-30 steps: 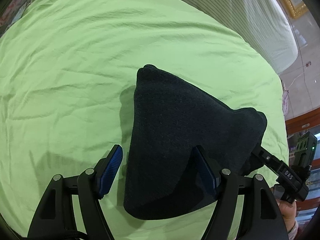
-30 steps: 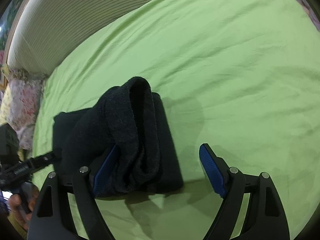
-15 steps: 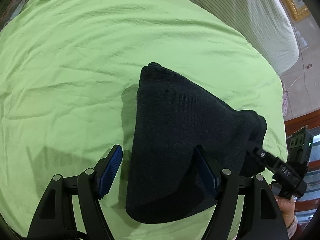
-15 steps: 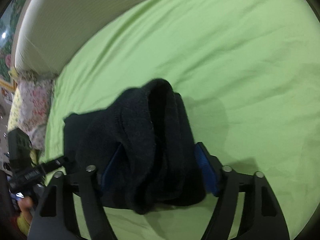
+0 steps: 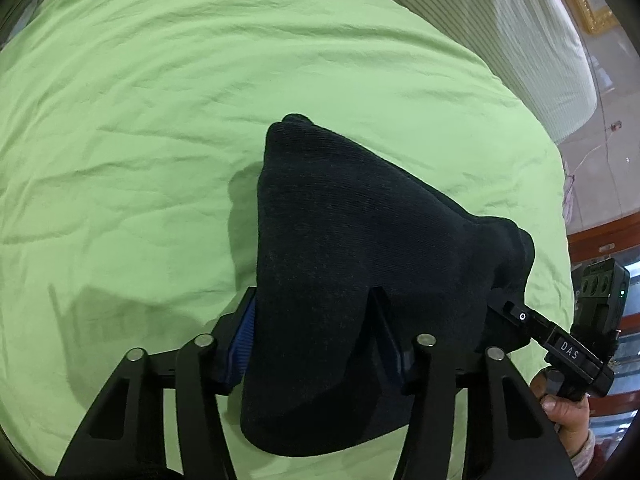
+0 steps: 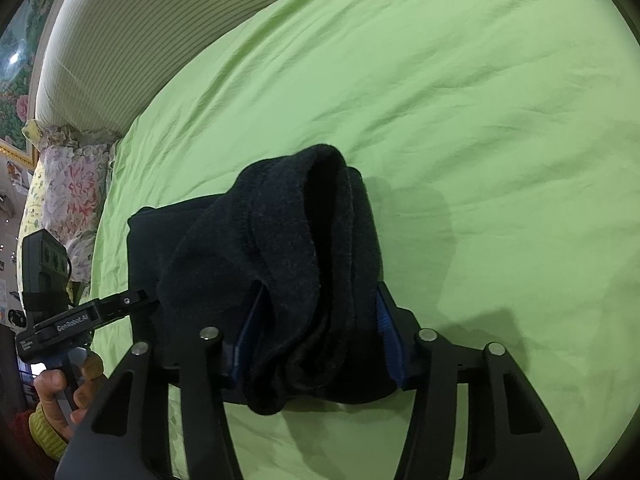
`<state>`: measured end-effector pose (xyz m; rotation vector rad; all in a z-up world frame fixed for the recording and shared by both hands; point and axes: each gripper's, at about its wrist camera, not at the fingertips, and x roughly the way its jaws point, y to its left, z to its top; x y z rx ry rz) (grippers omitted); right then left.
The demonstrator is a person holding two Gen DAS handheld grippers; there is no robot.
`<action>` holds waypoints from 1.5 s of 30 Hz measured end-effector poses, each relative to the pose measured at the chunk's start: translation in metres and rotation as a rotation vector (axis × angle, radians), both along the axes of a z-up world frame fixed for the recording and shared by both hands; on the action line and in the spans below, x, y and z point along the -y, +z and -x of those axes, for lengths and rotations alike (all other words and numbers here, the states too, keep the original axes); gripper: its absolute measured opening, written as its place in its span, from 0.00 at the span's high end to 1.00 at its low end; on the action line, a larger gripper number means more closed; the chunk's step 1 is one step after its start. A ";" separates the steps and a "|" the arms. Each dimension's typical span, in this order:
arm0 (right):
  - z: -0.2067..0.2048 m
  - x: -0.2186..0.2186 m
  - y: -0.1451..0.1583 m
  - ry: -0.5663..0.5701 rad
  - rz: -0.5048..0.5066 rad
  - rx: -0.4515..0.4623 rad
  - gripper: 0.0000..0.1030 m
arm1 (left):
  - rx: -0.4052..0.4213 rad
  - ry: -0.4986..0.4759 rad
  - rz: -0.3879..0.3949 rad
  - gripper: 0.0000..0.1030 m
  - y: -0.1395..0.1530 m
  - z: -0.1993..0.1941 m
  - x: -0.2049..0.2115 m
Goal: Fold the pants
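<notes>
A: Status, near to far. Left gripper (image 5: 316, 344)?

B: Jaws narrow, clamped on the pants (image 5: 360, 240). Blue pad (image 5: 244, 340) bears on one side of the cloth; the other finger is mostly buried under fabric.

A: Right gripper (image 6: 316, 340)?

B: Same condition. Jaws narrow, both pads pressed into the bunched end of the pants (image 6: 288, 264). Each gripper shows in the other's view, at opp. ends of the bundle.

A: Position of the pants?

B: Held between the two grippers over the sheet (image 5: 160, 120). Shadow falls on the sheet beside the bundle; whether the lower edge touches the sheet, cannot tell. Far end looks to rest on or just above it.

A: Progress?

B: Est. late stage. Pants are already a compact, multi-layer bundle, no leg or waistband trailing loose. Right-view end shows thick stacked layers, approx. rolled.

A: Remaining?

B: Judgement only: set the bundle down flat, release both ends, poss. one more fold or a smoothing pass. Bundle is lumpy at the right end, so not a clean finish yet.

A: Containers?

B: None in view. No basket, drawer or box to receive the pants. Beyond the sheet: striped bolster (image 6: 132, 36) along the far edge, floral pillow (image 6: 68, 196) at one corner, gilt frame (image 5: 588, 0) further off
</notes>
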<state>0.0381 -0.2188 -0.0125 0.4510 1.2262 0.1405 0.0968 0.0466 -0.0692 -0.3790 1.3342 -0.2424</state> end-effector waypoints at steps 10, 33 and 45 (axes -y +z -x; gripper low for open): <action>0.005 -0.009 0.018 0.002 -0.013 0.059 0.59 | 0.055 -0.020 0.022 0.68 0.023 0.007 -0.002; -0.051 -0.105 0.037 0.164 -0.054 0.128 0.60 | 0.177 0.145 -0.039 0.68 0.075 0.002 -0.105; -0.075 -0.131 0.019 0.205 -0.025 0.101 0.59 | 0.158 0.191 -0.057 0.68 0.047 -0.009 -0.131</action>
